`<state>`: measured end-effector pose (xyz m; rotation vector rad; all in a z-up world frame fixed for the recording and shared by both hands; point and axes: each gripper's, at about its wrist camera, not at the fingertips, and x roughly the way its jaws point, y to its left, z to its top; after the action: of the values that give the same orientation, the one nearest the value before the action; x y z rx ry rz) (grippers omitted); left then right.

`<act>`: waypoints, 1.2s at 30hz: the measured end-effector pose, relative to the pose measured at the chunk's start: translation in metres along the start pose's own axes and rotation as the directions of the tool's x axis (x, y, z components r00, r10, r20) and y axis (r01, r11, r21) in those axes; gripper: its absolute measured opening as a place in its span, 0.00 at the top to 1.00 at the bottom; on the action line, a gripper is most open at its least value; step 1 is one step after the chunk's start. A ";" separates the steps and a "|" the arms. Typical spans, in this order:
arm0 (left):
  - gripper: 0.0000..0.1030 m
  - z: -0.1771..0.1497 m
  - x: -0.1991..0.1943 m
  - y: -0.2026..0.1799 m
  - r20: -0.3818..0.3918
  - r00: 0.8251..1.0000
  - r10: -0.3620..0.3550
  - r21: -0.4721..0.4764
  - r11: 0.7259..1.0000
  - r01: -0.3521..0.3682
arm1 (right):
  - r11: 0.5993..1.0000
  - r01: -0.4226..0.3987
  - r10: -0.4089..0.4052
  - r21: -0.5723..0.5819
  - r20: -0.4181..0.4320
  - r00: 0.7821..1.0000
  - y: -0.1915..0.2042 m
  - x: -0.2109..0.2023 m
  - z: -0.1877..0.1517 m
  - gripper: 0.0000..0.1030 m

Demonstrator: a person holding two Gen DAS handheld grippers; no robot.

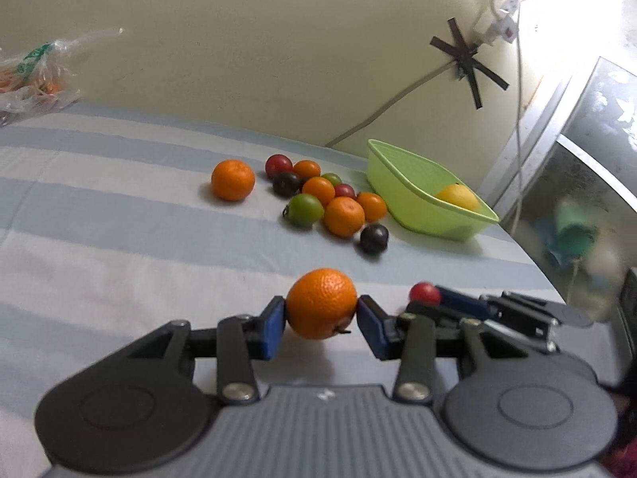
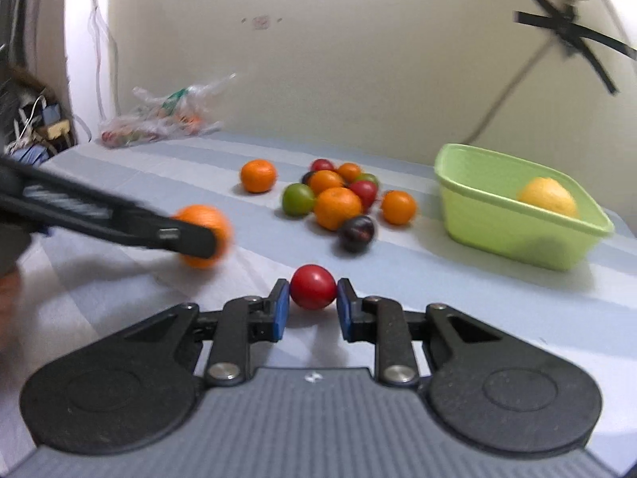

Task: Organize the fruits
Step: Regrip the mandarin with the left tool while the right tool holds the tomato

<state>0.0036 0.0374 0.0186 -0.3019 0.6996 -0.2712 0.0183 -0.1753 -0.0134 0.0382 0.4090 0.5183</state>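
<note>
My left gripper [image 1: 320, 312] is shut on an orange [image 1: 321, 302] and holds it just above the striped cloth; the same orange [image 2: 203, 235] shows in the right wrist view. My right gripper [image 2: 312, 302] is shut on a small red fruit [image 2: 312, 286], also seen in the left wrist view [image 1: 425, 292]. A green basket [image 1: 398, 175] at the right holds a yellow fruit [image 1: 458, 197]; the basket [image 2: 497, 231] is ahead and right of my right gripper. A pile of oranges, red, green and dark fruits [image 1: 330, 199] lies left of the basket.
A lone orange [image 1: 233, 179] sits left of the pile. A dark plum [image 1: 374, 239] lies at the pile's near edge. A plastic bag [image 2: 159, 119] lies at the far left by the wall. The table edge runs along the right past the basket.
</note>
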 end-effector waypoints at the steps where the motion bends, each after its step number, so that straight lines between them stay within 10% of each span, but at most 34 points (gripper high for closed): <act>1: 0.61 -0.003 -0.003 -0.002 0.006 1.000 0.004 0.012 1.000 -0.004 | 1.000 0.014 -0.014 0.010 0.006 1.000 -0.002 -0.004 -0.002 0.73; 36: 0.34 -0.025 -0.006 0.000 0.081 0.996 0.041 0.040 0.998 -0.045 | 0.999 0.040 -0.040 0.011 -0.036 0.999 -0.009 0.001 -0.004 0.67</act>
<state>-0.0168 0.0350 0.0038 -0.2564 0.6198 -0.2314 0.0218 -0.1828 -0.0191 0.0324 0.4472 0.4777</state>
